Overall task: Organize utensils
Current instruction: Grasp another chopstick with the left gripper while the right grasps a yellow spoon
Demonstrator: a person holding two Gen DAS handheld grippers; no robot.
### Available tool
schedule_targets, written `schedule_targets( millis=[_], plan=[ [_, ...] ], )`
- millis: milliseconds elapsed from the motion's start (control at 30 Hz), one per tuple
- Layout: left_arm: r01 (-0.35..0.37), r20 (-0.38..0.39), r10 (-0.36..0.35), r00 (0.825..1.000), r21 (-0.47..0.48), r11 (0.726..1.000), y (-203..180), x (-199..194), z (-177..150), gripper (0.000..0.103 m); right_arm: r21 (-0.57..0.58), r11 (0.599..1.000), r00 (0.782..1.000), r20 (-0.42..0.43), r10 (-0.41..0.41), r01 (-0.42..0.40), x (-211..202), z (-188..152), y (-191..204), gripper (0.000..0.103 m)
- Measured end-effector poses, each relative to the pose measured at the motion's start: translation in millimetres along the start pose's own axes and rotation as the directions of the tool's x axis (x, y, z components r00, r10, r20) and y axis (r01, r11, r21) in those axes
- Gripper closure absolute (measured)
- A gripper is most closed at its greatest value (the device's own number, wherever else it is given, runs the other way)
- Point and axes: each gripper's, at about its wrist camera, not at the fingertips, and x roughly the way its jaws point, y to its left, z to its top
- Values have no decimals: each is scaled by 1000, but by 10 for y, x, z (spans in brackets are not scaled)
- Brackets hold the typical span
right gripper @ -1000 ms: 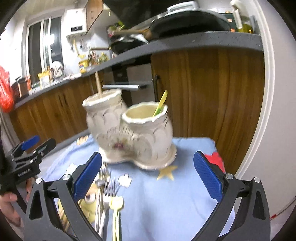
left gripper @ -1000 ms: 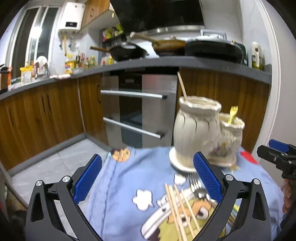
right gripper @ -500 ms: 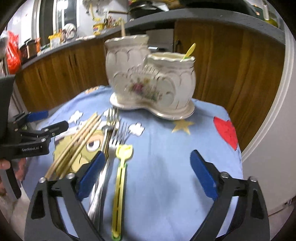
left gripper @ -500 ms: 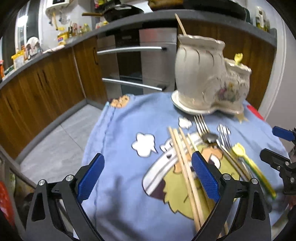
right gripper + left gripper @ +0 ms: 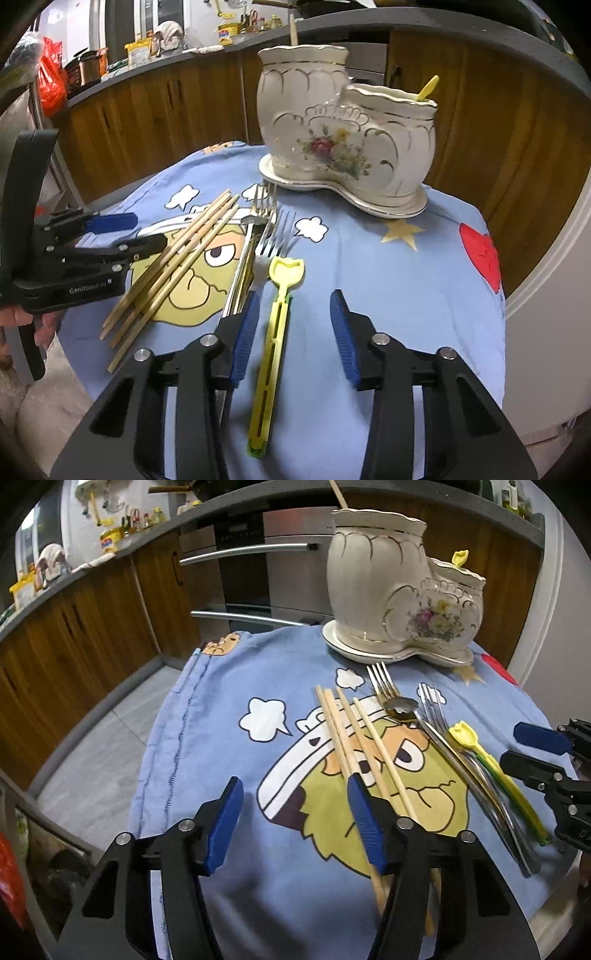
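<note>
The right gripper (image 5: 291, 328) is closing around the yellow scoop (image 5: 275, 354) near the counter's (image 5: 388, 295) front edge, pads not yet touching; it could catch the neighbouring forks (image 5: 258, 258). The left gripper (image 5: 295, 823), also closing, holds nothing beside the chopsticks (image 5: 354, 746). The soft cartoon cloth (image 5: 229, 775) may bunch. Kitchen cabinets stand behind.

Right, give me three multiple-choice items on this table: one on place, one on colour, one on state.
1. Where is the ceramic holder?
A. At the cloth's far end
B. On the floor
C. Between the fingers

2. What colour is the plastic fork by the right gripper?
A. Red
B. Yellow
C. Black

3. How are the chopsticks lying?
A. Standing in the holder
B. Flat on the cloth
C. Held up

A: it stands beyond the utensils.
B: its handle is plainly yellow.
B: they rest on the cartoon print.
</note>
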Motion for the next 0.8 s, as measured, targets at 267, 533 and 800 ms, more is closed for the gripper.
schedule_targets(
  millis=[267, 533, 800],
  plan=[
    [-12, -6, 12, 1000, 26, 1000, -106, -12, 27, 54, -34, 999, 1000, -24, 4, -5, 33, -58, 36, 73],
    [-7, -20, 7, 1000, 29, 1000, -114, 42, 52, 54, -27, 998, 997, -63, 46, -48, 87, -88, 29, 77],
    [29, -66, -25, 998, 53, 998, -106, 150, 147, 63, 3, 999, 996, -66, 51, -51, 174, -60, -7, 83]
  ],
)
